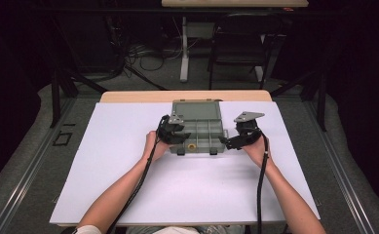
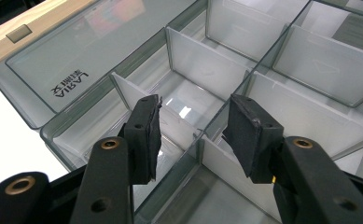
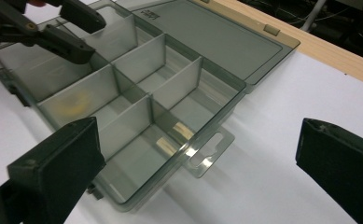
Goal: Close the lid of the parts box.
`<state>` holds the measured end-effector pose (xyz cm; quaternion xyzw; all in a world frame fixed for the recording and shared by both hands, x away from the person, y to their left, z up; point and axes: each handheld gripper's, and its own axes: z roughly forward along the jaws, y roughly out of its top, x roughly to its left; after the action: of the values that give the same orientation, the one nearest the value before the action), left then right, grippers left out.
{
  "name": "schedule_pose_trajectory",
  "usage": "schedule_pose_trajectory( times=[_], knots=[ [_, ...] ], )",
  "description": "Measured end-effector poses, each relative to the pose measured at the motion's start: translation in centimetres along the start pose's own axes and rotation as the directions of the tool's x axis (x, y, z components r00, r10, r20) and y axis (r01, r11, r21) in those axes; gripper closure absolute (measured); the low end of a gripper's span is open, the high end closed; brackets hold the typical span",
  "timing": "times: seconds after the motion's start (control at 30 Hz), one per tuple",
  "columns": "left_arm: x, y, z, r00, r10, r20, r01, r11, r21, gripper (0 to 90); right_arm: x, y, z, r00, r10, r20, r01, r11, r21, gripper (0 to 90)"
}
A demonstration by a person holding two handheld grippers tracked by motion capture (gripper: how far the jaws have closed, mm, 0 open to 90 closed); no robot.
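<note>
Left hand-held gripper point(image 2: 193, 130): jaws part-open, straddling a divider point(image 2: 181, 122) of the organiser box point(image 1: 197, 127), gripping nothing, likely steadying it.
Right hand-held gripper point(image 3: 198, 168): open, empty, at the box's 3 o'clock side.
Box: lid open toward 12 o'clock, mid-surface point(image 1: 128, 185), compartments exposed.

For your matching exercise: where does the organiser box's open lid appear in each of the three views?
High view: lid lies flat at centre, on the far side of the box.
Left gripper view: lid at upper left, lettering on it.
Right gripper view: lid at top centre.
Shared landmark: the wooden table edge just beyond the lid.
</note>
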<state>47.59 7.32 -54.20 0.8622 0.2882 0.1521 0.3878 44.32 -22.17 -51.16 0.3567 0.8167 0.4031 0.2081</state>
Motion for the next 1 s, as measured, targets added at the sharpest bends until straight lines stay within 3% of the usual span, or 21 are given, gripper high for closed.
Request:
schedule_pose_trajectory(
  times=[0.47,0.57,1.0],
  knots=[
    [0.0,0.0,0.0,1.0,0.0,0.0,0.0,1.0,0.0,55.0,-2.2,1.7,1.4,0.9999,0.008,0.015,-0.008,1.0,0.026,0.0],
    [0.0,0.0,0.0,1.0,0.0,0.0,0.0,1.0,0.0,55.1,-2.5,1.9,1.7,0.9993,0.0,0.038,-0.001,1.0,0.015,0.0],
    [0.1,0.0,0.0,1.0,-0.007,0.003,0.007,1.0,-0.002,55.5,-4.2,3.0,3.0,0.9986,0.019,0.049,-0.02,1.0,0.019,0.0]
  ],
)
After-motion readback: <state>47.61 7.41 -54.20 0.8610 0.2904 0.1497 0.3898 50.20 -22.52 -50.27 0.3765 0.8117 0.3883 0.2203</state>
